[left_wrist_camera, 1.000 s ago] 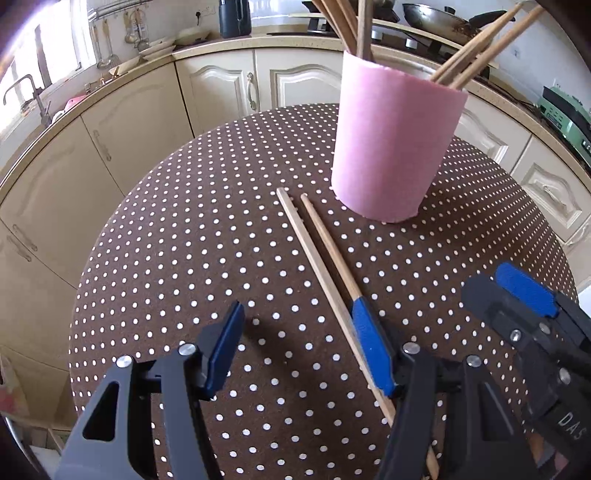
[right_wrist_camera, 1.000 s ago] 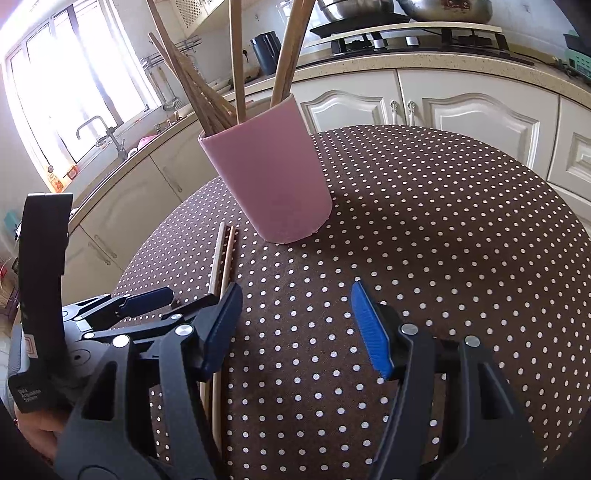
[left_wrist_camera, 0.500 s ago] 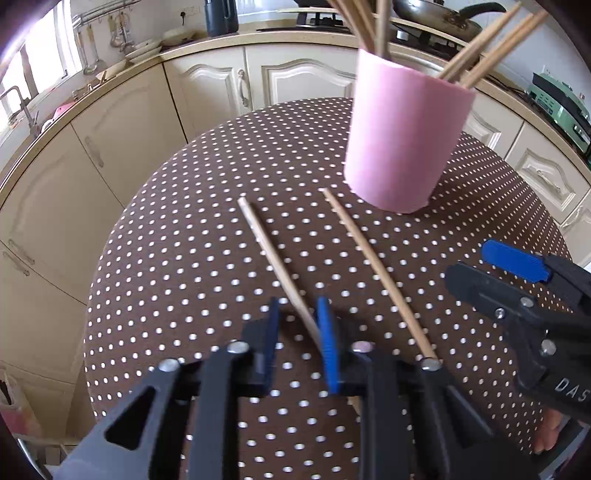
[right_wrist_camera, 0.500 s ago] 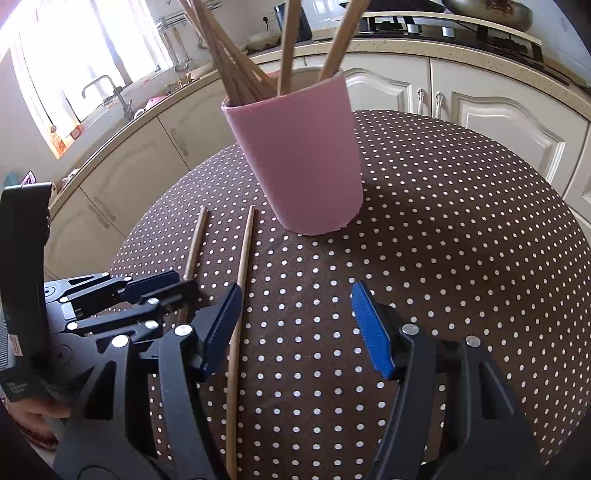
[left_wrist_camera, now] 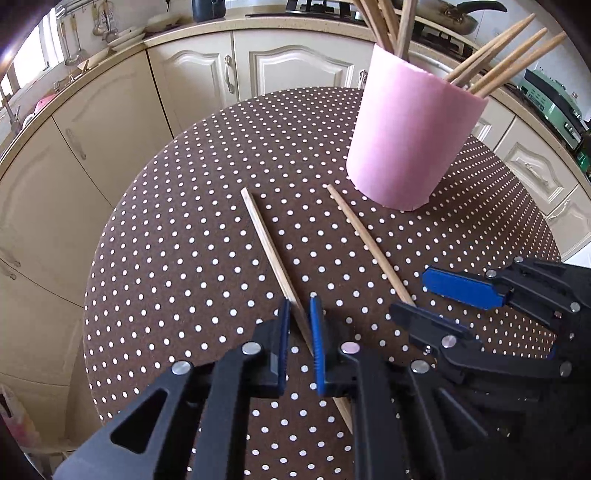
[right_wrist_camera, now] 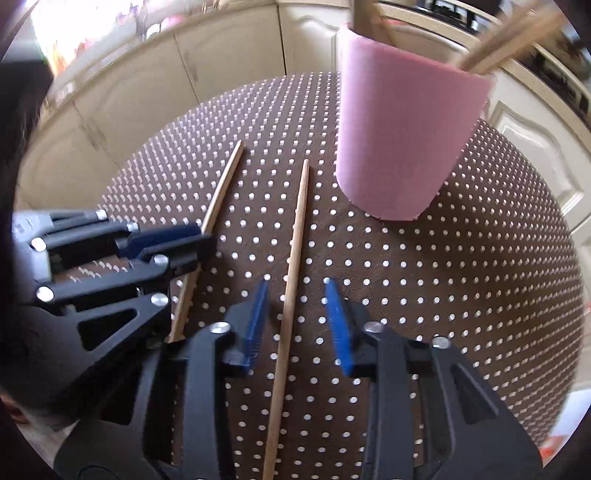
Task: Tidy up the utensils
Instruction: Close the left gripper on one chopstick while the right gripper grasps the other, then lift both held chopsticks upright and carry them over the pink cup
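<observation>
Two wooden chopsticks lie on the brown dotted tablecloth in front of a pink cup that holds several more sticks. My left gripper is shut on the near part of the left chopstick. The right chopstick runs under my right gripper. In the right wrist view that chopstick lies between the blue pads of my right gripper; the jaws are closing and the pads stand clear of it. My left gripper pinches the other chopstick, left of the pink cup.
The round table drops off on all sides. Cream kitchen cabinets curve behind it under a counter. A pan sits on the hob and a green appliance stands at the right.
My left gripper closed on the left chopstick and drew it leftward, apart from the other. My right gripper swung left over the second chopstick, and its jaws have narrowed around it.
</observation>
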Tool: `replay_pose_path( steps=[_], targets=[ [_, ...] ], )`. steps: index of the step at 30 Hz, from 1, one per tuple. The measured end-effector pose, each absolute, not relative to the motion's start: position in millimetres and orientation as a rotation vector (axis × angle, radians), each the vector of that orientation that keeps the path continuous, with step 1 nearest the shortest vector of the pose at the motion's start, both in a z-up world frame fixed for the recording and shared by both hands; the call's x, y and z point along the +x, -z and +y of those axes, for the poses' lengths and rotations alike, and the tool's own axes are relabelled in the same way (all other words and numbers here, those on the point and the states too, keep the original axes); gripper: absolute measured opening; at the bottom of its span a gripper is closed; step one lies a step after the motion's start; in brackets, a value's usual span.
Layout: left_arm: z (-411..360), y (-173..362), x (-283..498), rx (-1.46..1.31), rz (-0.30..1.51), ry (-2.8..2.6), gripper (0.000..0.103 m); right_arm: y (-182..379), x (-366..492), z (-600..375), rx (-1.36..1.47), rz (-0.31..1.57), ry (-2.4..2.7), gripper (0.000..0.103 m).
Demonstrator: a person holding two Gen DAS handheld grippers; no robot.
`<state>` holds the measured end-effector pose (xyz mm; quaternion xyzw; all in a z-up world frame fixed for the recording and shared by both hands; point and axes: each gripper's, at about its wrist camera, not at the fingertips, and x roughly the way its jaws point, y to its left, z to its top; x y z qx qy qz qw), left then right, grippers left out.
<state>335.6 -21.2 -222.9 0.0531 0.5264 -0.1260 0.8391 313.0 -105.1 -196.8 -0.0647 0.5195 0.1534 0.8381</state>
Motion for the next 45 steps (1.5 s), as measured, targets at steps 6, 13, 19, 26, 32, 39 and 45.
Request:
replay_pose_path(
  steps=[6, 13, 19, 26, 32, 39, 45],
  targets=[
    [-25.0, 224.0, 348.6, 0.121, 1.127, 0.262, 0.011, 196.7, 328.2, -81.4, -0.222, 1.164, -0.320, 0.018],
    [-28.0, 224.5, 327.5, 0.113, 1.090, 0.248, 0.010, 198.4, 340.9, -88.0, -0.168, 1.203, -0.341, 0.006],
    [-35.3, 224.3, 316.3, 0.100, 1.073, 0.257, 0.007, 197.9, 339.9, -100.6, -0.091, 1.193, -0.364, 0.006],
    [-32.8, 223.7, 298.3, 0.036, 1.081, 0.306, 0.005, 190.3, 315.6, -127.4, -0.015, 1.147, -0.394, 0.006],
    [-29.4, 221.9, 282.0, 0.020, 1.078, 0.317, 0.005, 184.5, 302.3, -144.3, 0.040, 1.126, -0.412, 0.006],
    [-24.1, 207.0, 253.2, -0.012, 1.039, 0.355, 0.005, 175.1, 279.1, -175.0, 0.087, 1.076, -0.420, 0.006],
    [-26.5, 175.8, 225.9, -0.060, 0.923, 0.423, 0.005, 155.4, 254.7, -205.7, 0.154, 0.955, -0.440, 0.006]
  ],
)
